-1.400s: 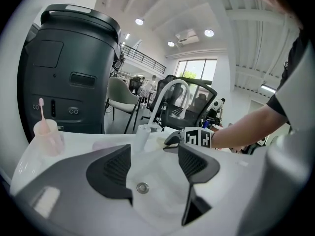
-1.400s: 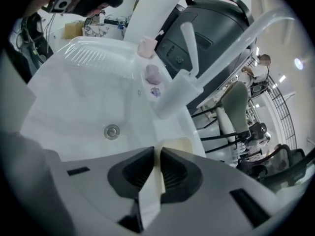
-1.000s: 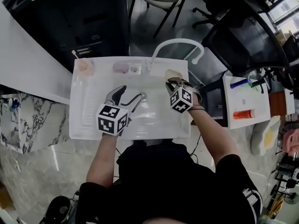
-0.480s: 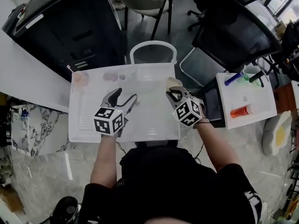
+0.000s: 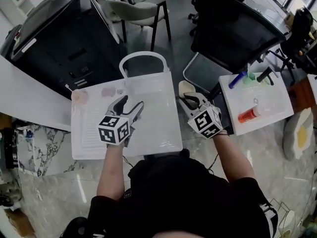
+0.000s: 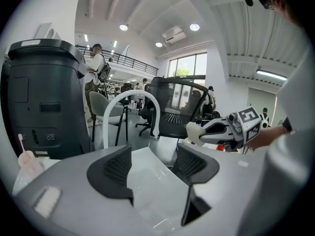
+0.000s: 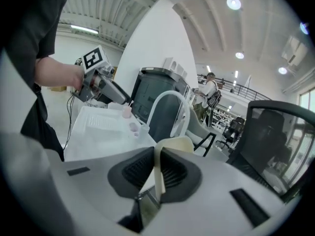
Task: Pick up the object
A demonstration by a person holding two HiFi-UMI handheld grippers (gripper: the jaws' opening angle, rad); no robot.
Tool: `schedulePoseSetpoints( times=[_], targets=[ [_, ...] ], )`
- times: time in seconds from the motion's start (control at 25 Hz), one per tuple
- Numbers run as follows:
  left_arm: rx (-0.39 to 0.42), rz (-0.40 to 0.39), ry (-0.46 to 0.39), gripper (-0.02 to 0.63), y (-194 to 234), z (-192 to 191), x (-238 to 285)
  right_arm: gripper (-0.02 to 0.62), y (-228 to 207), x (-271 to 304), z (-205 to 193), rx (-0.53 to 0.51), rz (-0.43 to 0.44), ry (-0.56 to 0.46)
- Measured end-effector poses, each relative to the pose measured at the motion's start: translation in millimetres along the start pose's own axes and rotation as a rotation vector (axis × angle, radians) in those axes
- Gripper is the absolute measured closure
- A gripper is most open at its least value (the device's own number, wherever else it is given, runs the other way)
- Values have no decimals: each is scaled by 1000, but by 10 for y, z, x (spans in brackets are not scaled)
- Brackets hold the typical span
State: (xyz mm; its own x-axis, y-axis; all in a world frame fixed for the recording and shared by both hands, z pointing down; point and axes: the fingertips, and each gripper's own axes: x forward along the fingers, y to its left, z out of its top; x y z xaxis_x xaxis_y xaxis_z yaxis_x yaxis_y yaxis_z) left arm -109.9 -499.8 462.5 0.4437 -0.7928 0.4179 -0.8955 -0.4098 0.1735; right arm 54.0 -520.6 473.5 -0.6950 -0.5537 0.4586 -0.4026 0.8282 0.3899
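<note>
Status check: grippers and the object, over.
Left gripper open, empty, over the sink. Right gripper shut on the cream piece, in the air off the sink's right edge. Only the jaws touch it.

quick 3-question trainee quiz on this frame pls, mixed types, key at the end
1. True or false: the left hand-held gripper holds something.
2. The right hand-held gripper is shut on: A) a cream object B) a pink cup C) an orange tube.
3. In the head view, what lies under the left hand-held gripper?
Key: 1 false, its jaws stand apart and empty; 2 A; 3 the white tray.
</note>
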Motion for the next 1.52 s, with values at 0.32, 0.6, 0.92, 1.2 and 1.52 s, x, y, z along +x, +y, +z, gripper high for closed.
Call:
schedulePoseSetpoints(
  times=[0.32, 0.6, 0.92, 1.2, 1.52],
  targets=[
    [5, -18, -64, 312, -139, 307, 29, 551, -430, -586, 78, 225, -103, -166],
    [67, 9, -116, 319, -95, 565, -109, 552, -647, -943, 239, 279, -164, -268],
    [107, 26, -143, 327, 52, 746, -261, 552, -771, -1221, 598, 294, -180, -388],
    [106, 21, -157, 331, 112, 773, -286, 552, -689, -1163, 568, 308, -184, -369],
    [91, 17, -148, 334, 160, 678, -287, 552, -603, -1049, 507, 342, -174, -353]
  ],
)
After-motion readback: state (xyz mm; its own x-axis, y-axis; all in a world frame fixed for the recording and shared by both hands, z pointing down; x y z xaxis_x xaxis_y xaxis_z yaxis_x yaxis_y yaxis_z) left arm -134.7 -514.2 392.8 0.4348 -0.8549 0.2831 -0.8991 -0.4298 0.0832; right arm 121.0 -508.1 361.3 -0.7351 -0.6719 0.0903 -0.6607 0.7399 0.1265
